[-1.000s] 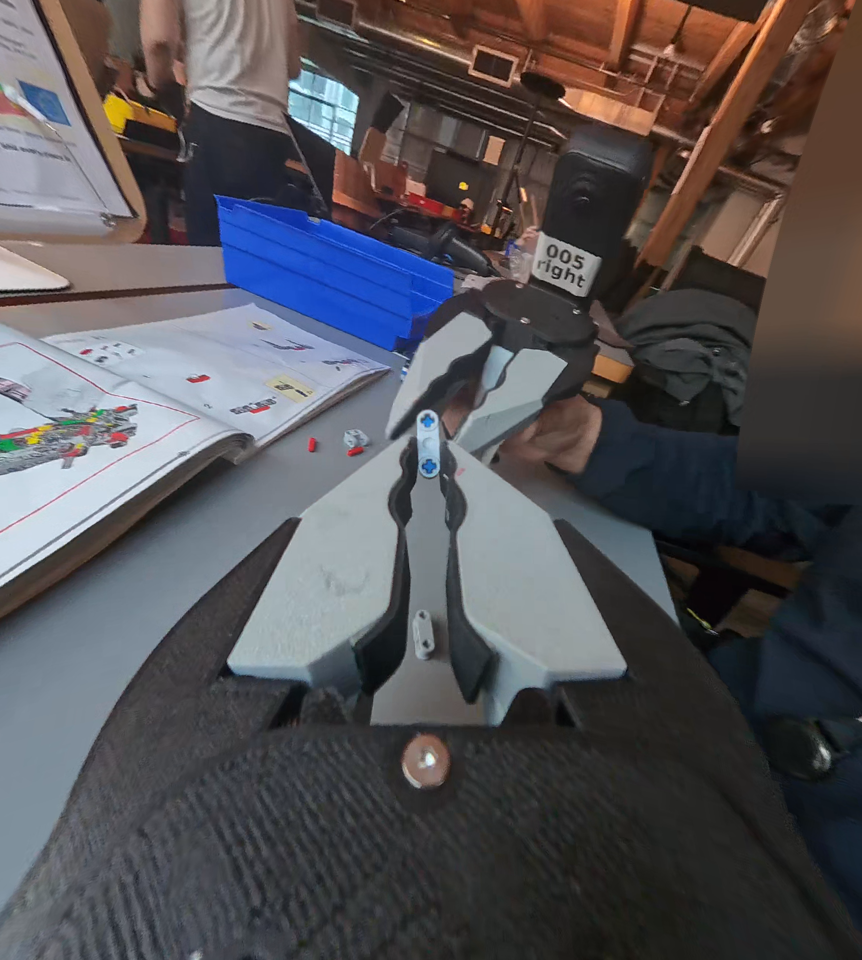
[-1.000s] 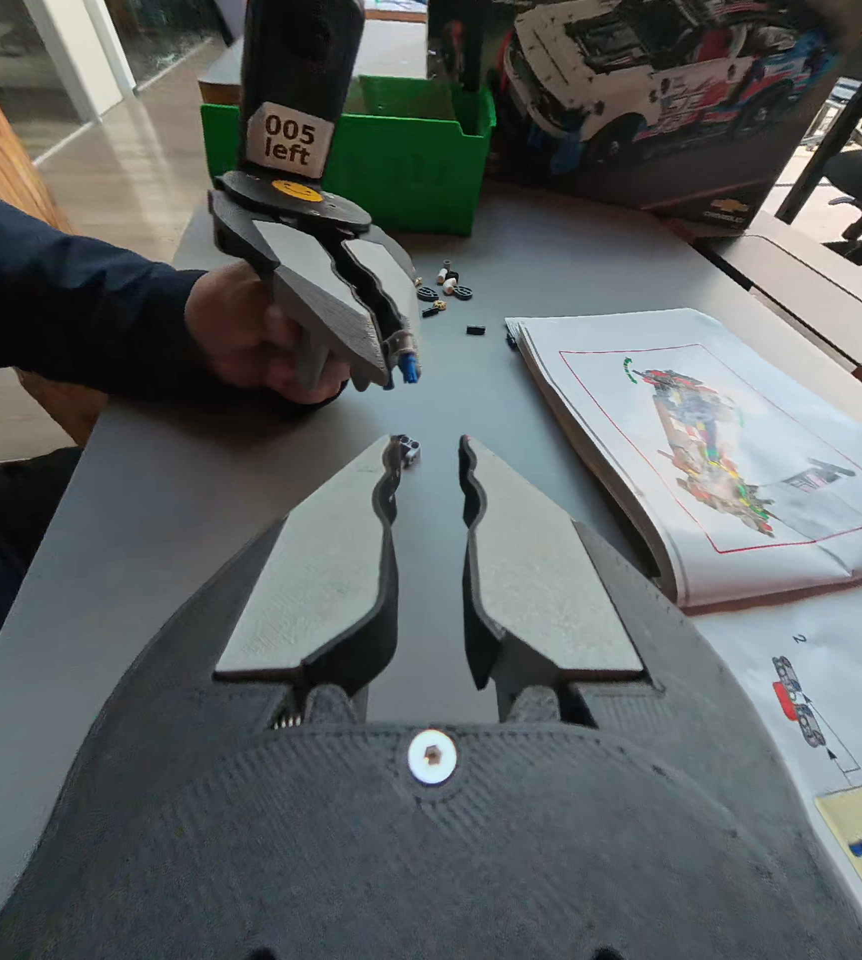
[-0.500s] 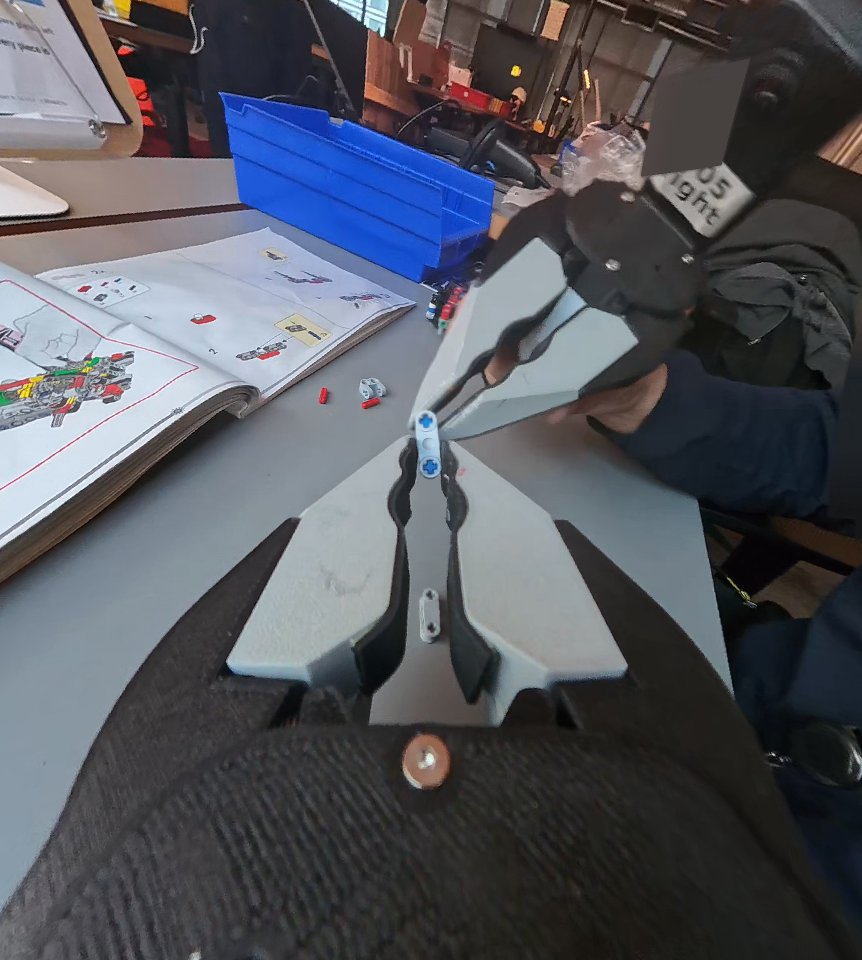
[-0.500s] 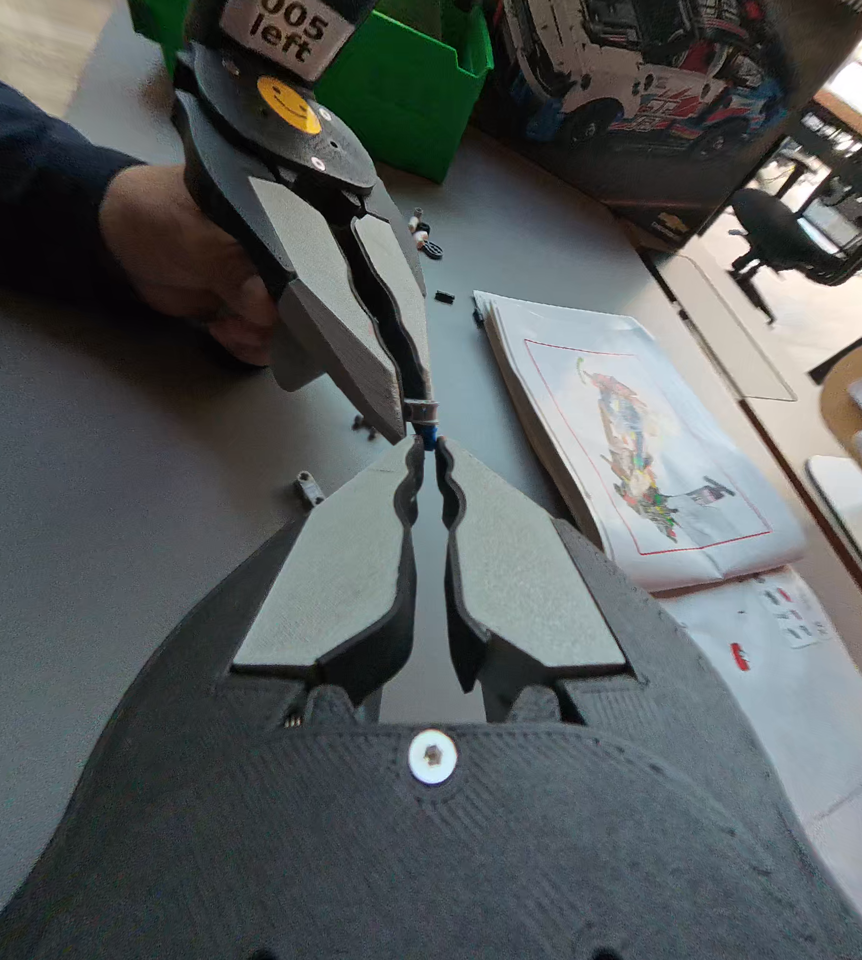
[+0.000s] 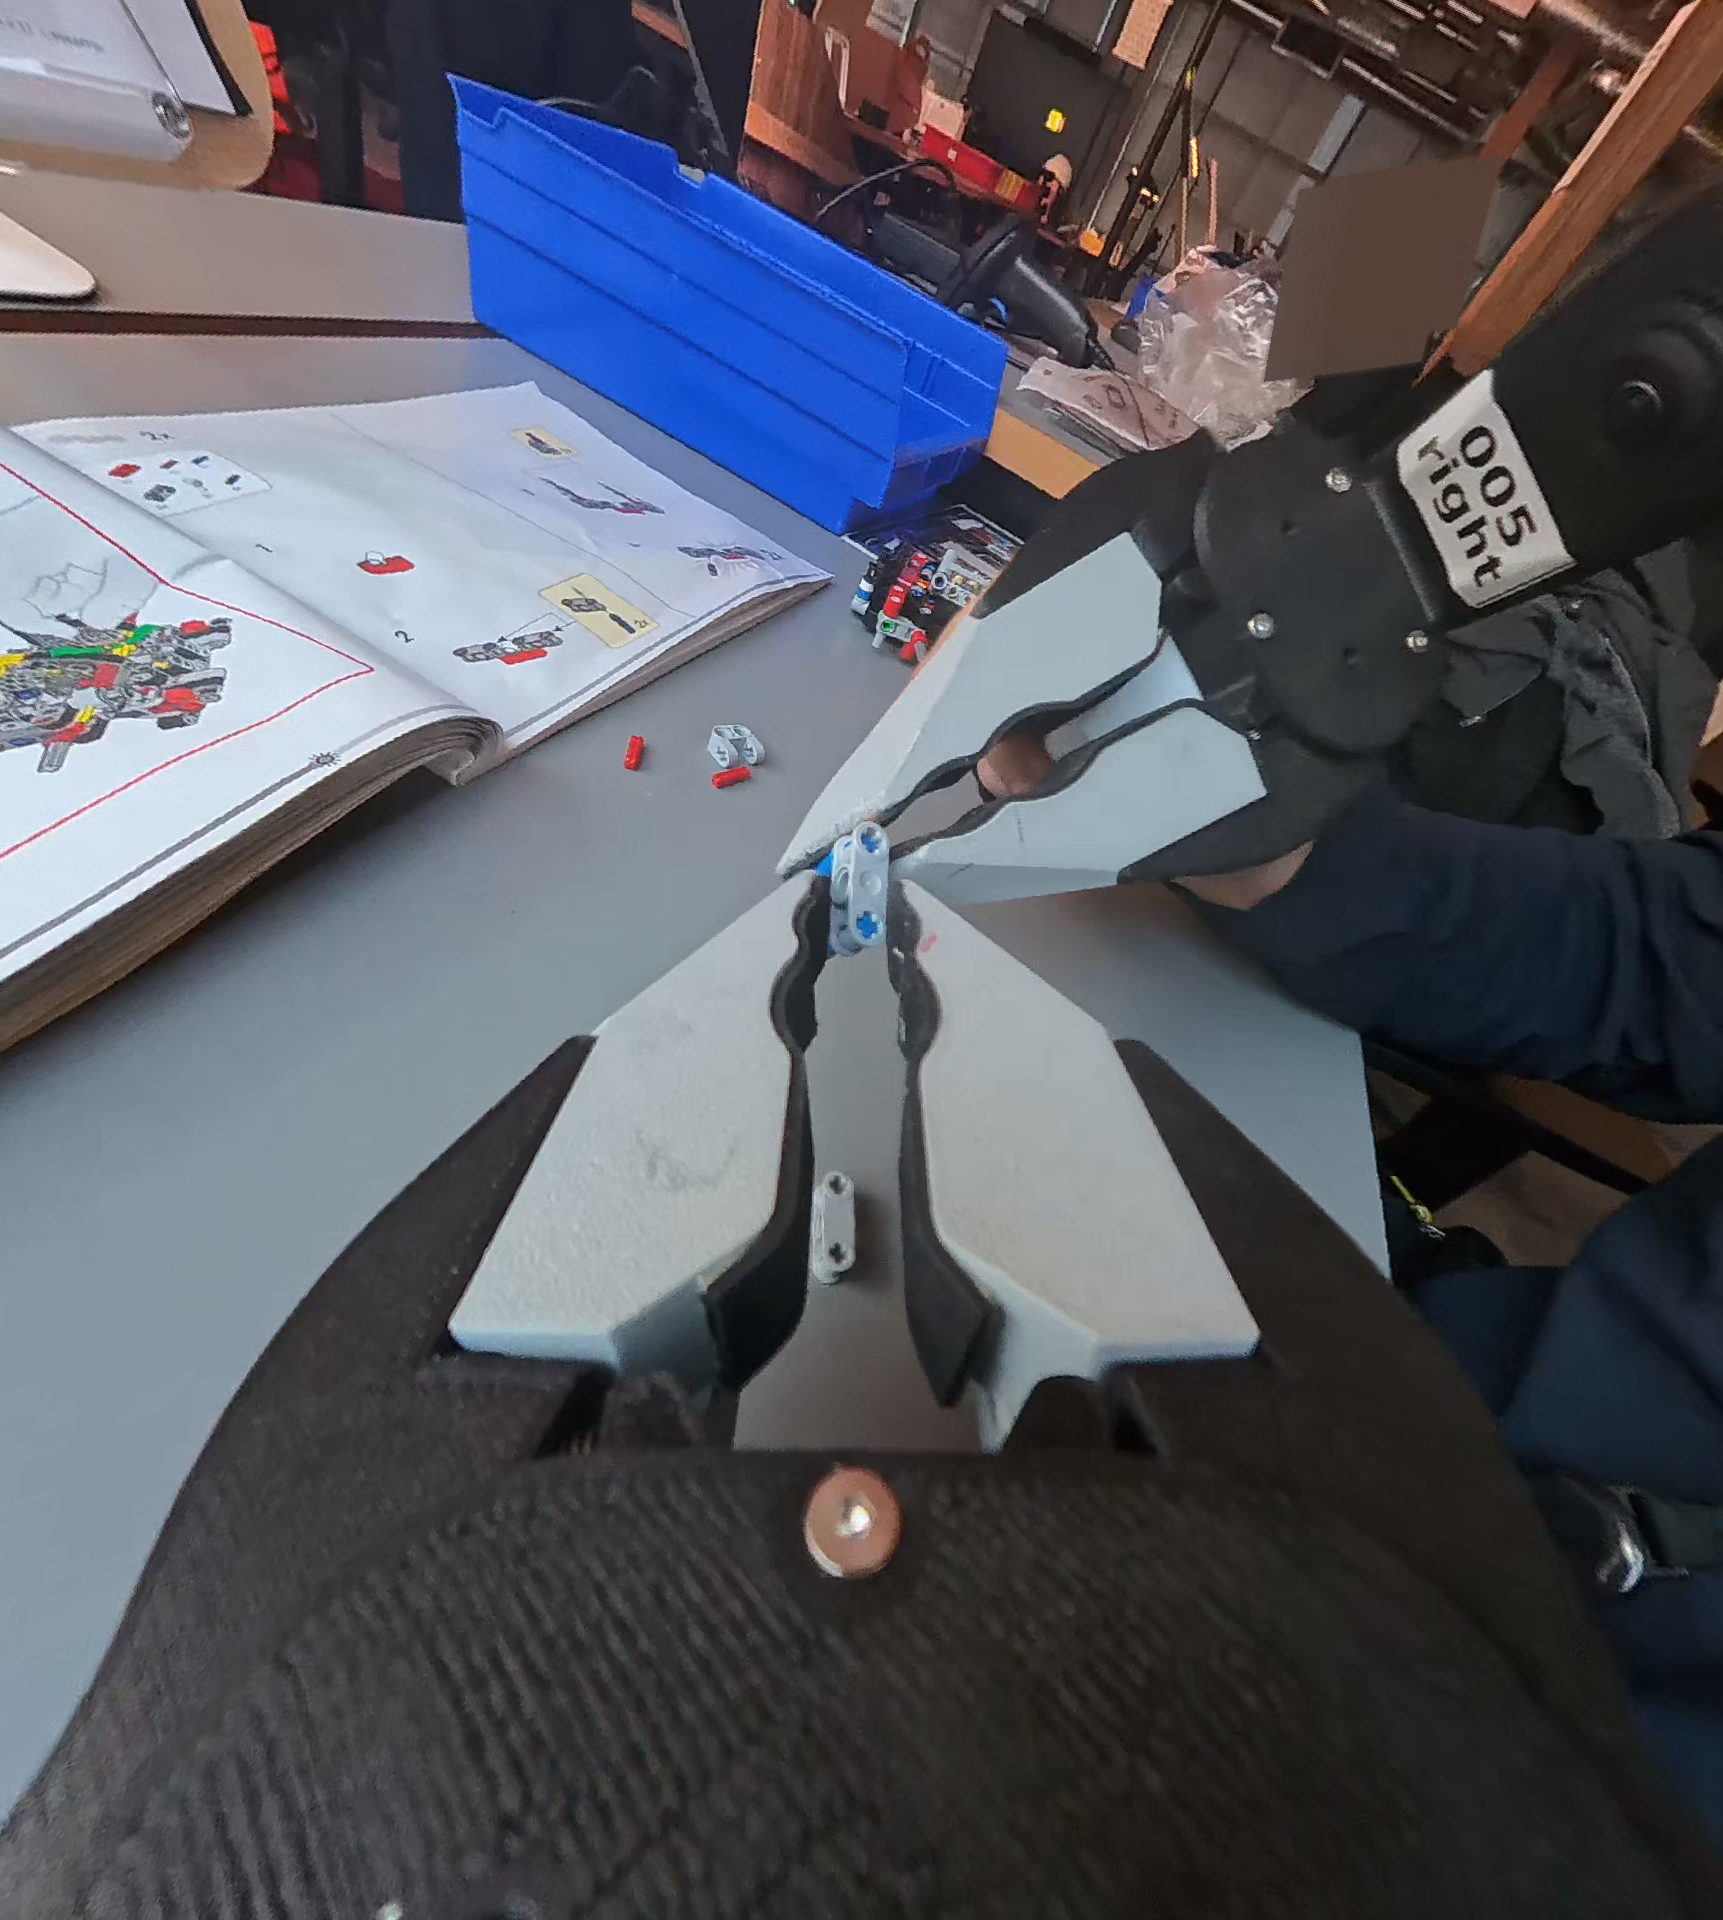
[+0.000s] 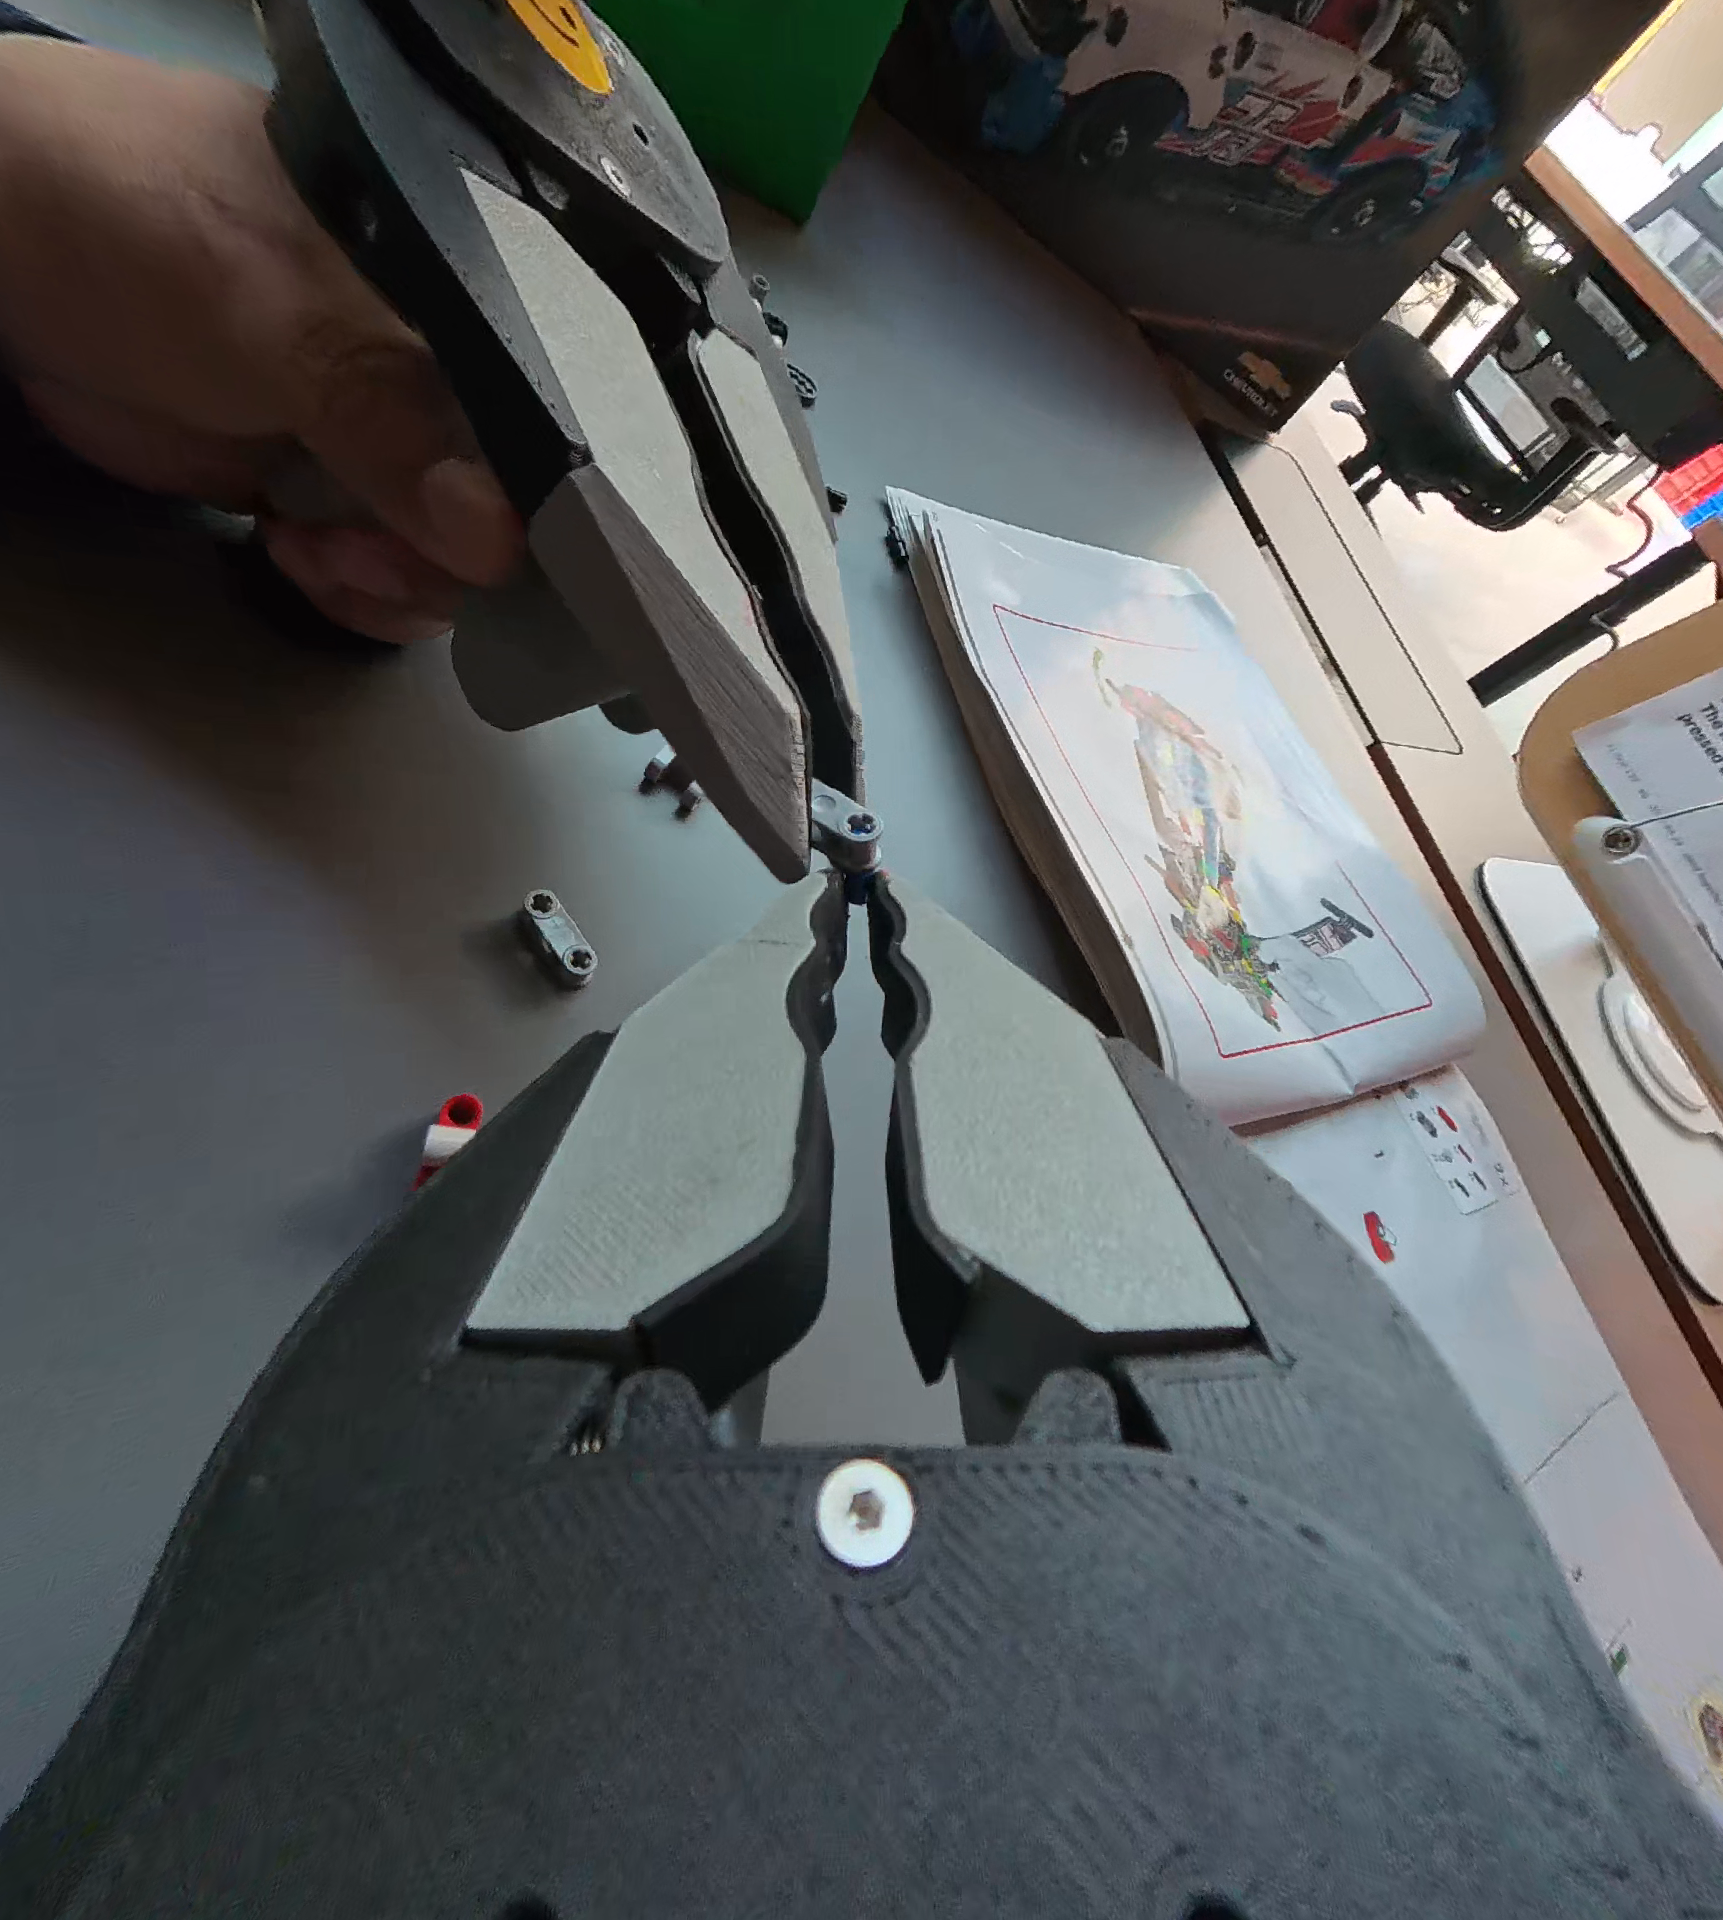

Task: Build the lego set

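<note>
My left gripper [image 5: 855, 909] clamps the grey link [image 5: 859, 883]; my right gripper [image 6: 854, 885] pinches its blue pin [image 6: 855, 885], mid-joining; next, steady alignment.

Both wrist cams look down along their own tool fingers, close over the grey table [image 5: 213, 1195]. They face each other: each sees the opposite tool and the open booklet [image 6: 1200, 831].

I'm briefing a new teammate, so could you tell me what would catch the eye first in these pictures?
Two grippers meet tip to tip over the grey table: the left gripper holds a small grey link with blue pins, and the right gripper pinches a blue pin on it. An open manual lies beside them, a blue bin behind it.
</note>
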`<action>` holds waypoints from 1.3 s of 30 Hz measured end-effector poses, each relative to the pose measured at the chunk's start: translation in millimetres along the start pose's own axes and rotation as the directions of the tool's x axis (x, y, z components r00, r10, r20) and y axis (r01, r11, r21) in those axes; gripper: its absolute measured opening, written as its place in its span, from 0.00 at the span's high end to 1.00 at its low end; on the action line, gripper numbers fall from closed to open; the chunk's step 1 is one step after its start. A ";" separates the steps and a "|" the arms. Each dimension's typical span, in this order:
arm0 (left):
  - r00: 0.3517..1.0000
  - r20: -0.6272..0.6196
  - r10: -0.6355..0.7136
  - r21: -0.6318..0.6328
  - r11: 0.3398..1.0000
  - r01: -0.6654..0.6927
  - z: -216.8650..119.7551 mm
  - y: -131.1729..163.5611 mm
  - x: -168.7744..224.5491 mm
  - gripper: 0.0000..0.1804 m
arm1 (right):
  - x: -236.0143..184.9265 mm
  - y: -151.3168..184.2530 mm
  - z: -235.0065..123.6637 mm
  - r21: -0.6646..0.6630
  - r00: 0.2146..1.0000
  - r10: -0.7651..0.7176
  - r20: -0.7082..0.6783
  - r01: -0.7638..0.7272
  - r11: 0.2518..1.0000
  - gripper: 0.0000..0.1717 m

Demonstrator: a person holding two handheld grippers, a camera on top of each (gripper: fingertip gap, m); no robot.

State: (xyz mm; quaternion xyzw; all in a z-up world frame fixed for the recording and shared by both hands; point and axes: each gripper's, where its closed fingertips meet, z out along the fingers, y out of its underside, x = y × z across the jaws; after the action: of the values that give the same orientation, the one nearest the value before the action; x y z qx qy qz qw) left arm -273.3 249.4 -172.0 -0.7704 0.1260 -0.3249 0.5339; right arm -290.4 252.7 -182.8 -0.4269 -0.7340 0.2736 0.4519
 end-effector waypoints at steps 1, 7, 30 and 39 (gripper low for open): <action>1.000 0.012 0.017 0.005 1.000 -0.017 -0.9 -1.6 0.0 0.94 | -0.8 0.6 0.3 -0.009 1.000 -0.004 -0.002 0.004 1.000 1.00; 0.967 0.119 0.224 -0.086 0.973 -0.214 -0.6 -1.4 1.2 0.96 | 4.5 -6.2 -7.6 0.005 0.998 -0.028 -0.062 0.028 1.000 1.00; 0.780 0.364 0.509 -0.114 0.856 -0.505 -8.9 -11.0 -14.6 0.98 | 3.6 -6.4 13.9 0.058 0.907 0.375 0.191 -0.392 0.918 1.00; 0.781 0.389 0.489 -0.083 0.863 -0.498 -11.0 -16.1 -15.6 0.98 | 5.0 -10.6 15.8 0.086 0.865 0.441 0.239 -0.471 0.878 1.00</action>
State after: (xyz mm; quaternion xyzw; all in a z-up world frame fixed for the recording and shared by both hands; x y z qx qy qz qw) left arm -294.5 256.2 -160.7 -0.7534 0.2082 -0.0123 0.6237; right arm -309.8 251.6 -179.2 -0.5238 -0.6344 0.4681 0.3226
